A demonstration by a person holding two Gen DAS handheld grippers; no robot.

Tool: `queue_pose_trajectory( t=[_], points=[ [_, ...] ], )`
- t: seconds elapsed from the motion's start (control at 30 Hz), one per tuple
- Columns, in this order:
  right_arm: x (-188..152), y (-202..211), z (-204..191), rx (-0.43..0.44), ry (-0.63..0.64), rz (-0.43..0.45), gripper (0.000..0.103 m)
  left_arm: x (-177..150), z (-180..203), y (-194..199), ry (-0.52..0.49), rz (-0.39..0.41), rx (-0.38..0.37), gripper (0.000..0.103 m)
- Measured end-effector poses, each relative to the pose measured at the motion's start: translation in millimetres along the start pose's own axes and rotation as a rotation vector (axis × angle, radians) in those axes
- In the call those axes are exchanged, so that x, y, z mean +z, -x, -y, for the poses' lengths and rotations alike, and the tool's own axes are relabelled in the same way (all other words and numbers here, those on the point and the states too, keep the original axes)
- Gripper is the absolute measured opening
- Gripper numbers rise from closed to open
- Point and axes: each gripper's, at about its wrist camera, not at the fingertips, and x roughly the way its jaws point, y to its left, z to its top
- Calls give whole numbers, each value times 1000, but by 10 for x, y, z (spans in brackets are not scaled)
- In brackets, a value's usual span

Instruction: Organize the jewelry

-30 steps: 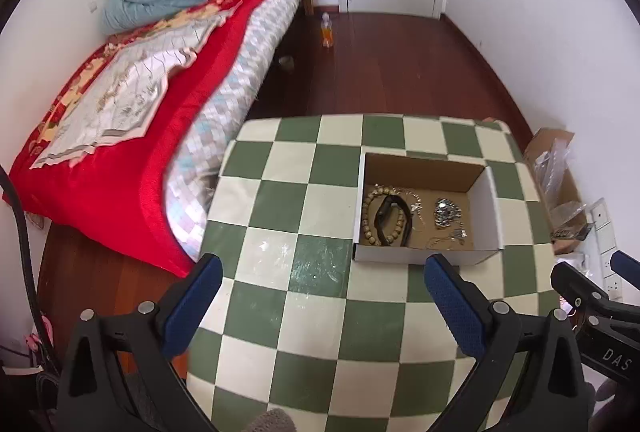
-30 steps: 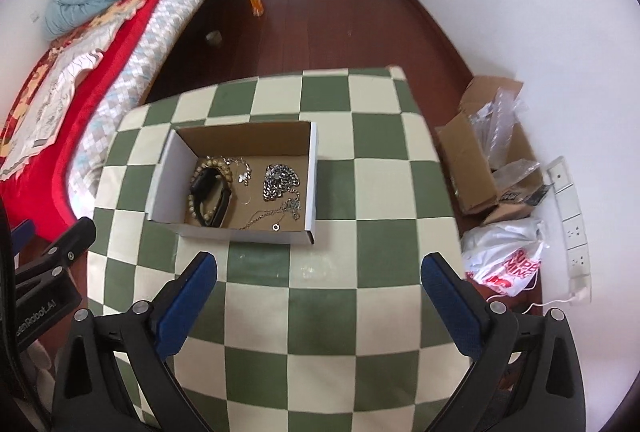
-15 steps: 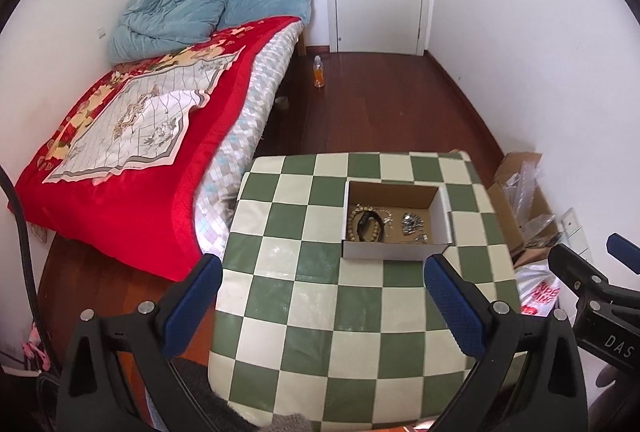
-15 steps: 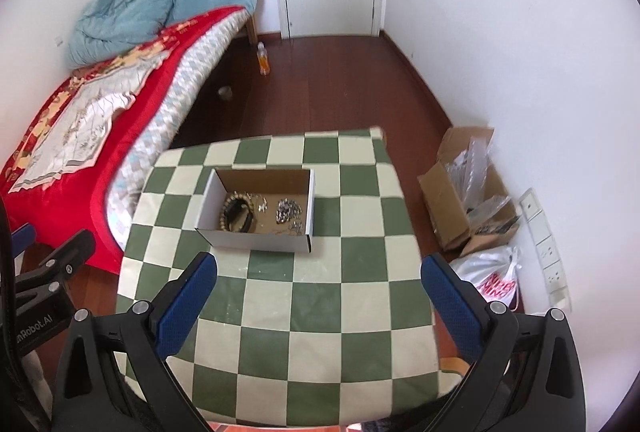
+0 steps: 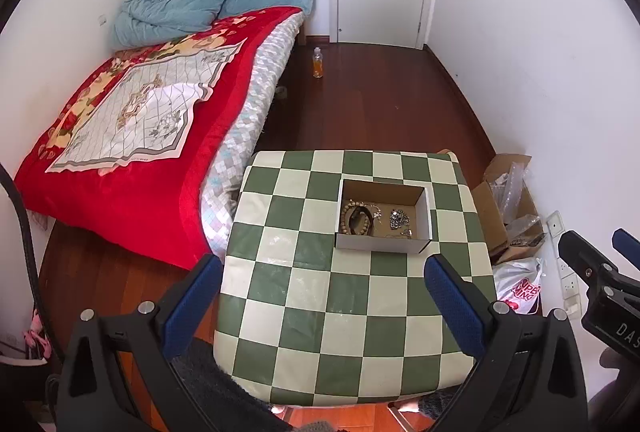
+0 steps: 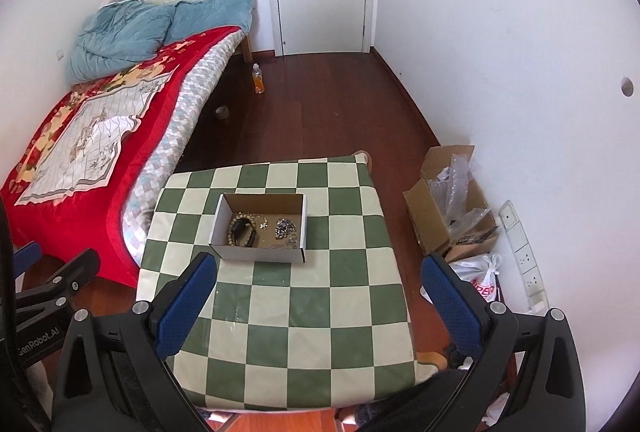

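While the small cardboard box [image 5: 383, 216] sits on the far half of the green-and-cream checked table [image 5: 344, 316], its jewelry lies inside: a wooden bead bracelet [image 5: 355, 220] with a dark band toward 9 o'clock, a silver chain cluster [image 5: 399, 219] toward 3 o'clock. I hold my left gripper [image 5: 322, 306] spread wide and empty above the near edge, my right gripper [image 6: 320, 302] likewise parted, gripping nothing. At 10 o'clock lies the red-covered bed [image 5: 132, 136].

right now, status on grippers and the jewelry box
Left gripper open, empty. Right gripper open, empty, both high over the table. Jewelry all in the box. Nothing in the way.
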Motion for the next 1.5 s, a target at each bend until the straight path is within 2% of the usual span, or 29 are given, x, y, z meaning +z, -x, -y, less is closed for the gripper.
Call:
queue_pose_trajectory(
  t=[0.33, 0.7, 1.5],
  points=[
    [188, -119, -63, 17, 21, -20, 103, 110, 3, -43, 17, 9, 44, 103],
    [288, -317, -97, 17, 25, -37, 103, 213, -32, -74, 42, 23, 41, 103],
    [259, -261, -183, 17, 41, -24, 103, 231, 8, 6, 14, 62, 69, 103]
  ],
)
